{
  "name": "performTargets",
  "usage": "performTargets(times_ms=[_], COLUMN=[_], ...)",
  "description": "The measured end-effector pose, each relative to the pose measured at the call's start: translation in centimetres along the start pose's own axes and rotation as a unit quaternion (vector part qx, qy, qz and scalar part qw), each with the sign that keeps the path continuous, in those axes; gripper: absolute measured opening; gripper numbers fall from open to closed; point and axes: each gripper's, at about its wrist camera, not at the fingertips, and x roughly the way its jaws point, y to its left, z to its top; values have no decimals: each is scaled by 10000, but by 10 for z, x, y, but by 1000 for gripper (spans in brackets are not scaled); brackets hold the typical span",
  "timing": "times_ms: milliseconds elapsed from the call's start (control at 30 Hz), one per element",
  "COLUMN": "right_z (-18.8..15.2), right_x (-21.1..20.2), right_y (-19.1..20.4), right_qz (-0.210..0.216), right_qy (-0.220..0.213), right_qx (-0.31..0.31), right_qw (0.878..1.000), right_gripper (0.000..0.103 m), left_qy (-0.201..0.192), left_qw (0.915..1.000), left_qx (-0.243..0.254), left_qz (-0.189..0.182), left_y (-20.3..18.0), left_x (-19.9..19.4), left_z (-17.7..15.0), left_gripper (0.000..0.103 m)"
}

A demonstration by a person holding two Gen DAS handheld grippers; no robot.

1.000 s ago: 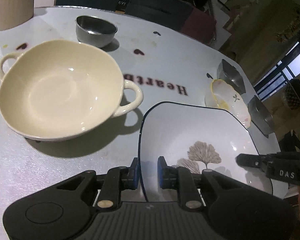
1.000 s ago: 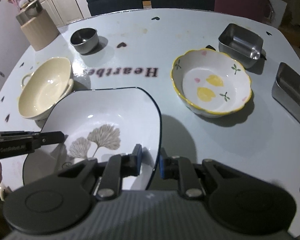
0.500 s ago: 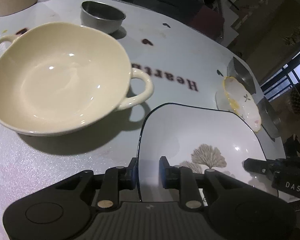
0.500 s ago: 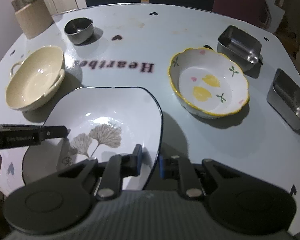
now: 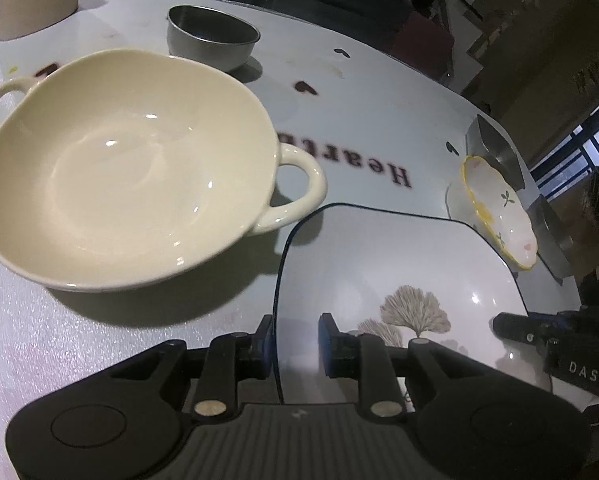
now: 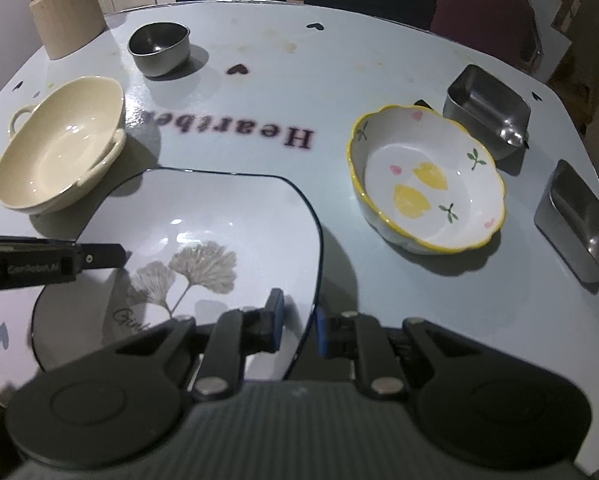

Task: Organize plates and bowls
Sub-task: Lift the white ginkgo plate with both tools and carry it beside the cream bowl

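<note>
Both grippers, left gripper (image 5: pixel 294 340) and right gripper (image 6: pixel 298 326), clamp opposite rims of the square plate (image 6: pixel 219 220) (sharing its weight), apparently to carry it level.

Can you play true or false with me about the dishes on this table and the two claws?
1. Both claws grip the same plate. True: the left claw and right claw pinch opposite edges of the square plate.
2. The cream bowl has no handles. False: it has a loop handle on each side.
3. The flower bowl has a yellow rim. True.
4. The round metal bowl sits inside the cream bowl. False: it stands apart on the table.
</note>
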Motion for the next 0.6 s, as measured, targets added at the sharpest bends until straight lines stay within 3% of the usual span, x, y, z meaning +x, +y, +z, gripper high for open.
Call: performTargets(times_ms=[333,600], right_z=[0,2], right_x=[10,11], right_y=[3,-2], right_qz=[-302,-178], right_qy=[124,117], right_qx=[-287,-206], right_qw=[9991,9996], right_gripper=[6,6], left_qy=[51,228], left_qw=[9998,9994], left_qx=[200,250], left_qz=[42,39], left_y=[-3,-1], left_x=[-2,-3], left_z=[-1,1], left_gripper=[20,19])
